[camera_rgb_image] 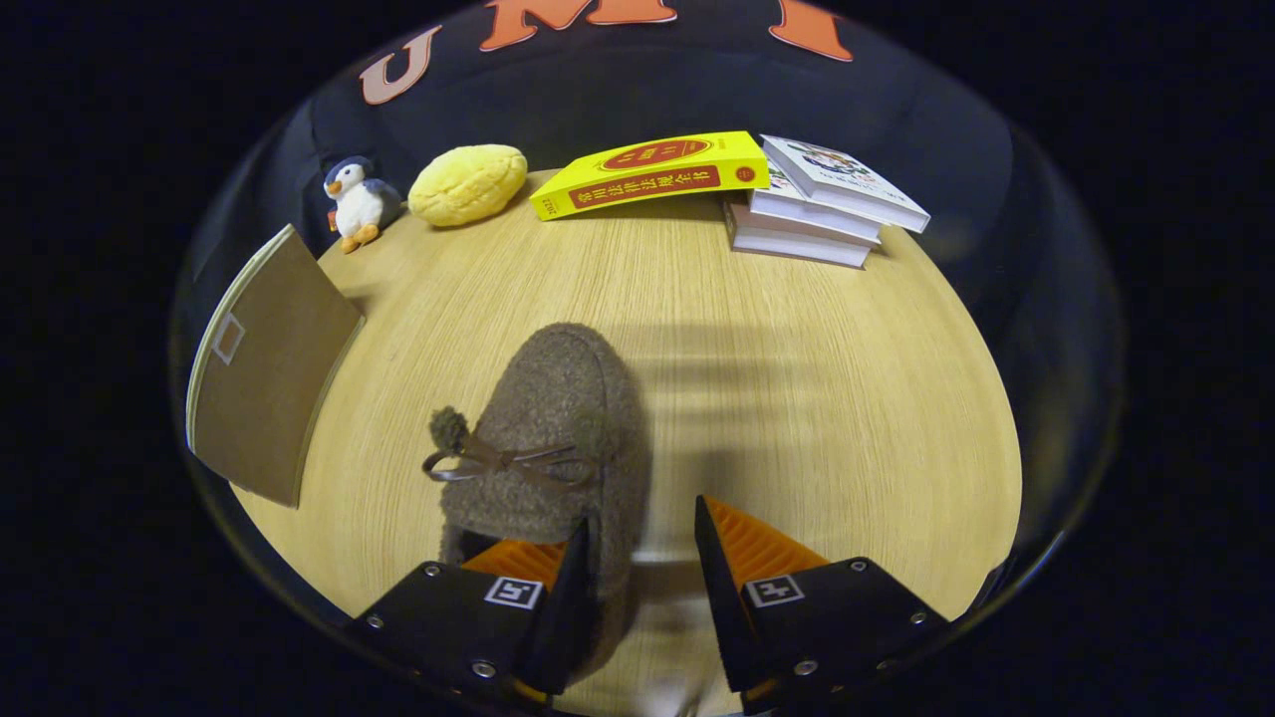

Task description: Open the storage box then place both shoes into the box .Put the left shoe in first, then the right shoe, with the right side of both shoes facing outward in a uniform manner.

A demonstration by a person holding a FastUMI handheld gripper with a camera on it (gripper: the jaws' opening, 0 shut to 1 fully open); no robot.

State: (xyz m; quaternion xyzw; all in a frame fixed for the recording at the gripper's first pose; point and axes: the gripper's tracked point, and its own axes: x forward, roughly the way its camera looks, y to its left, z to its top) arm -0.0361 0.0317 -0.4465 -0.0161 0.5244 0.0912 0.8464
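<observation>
While the claw [642, 558] points forward and down over the bench [797, 398], its fingers stand apart, released; the left finger [558, 597] is inside the brown fuzzy shoe [558, 438], the right finger [727, 578] just beside it, toe pointing away
</observation>
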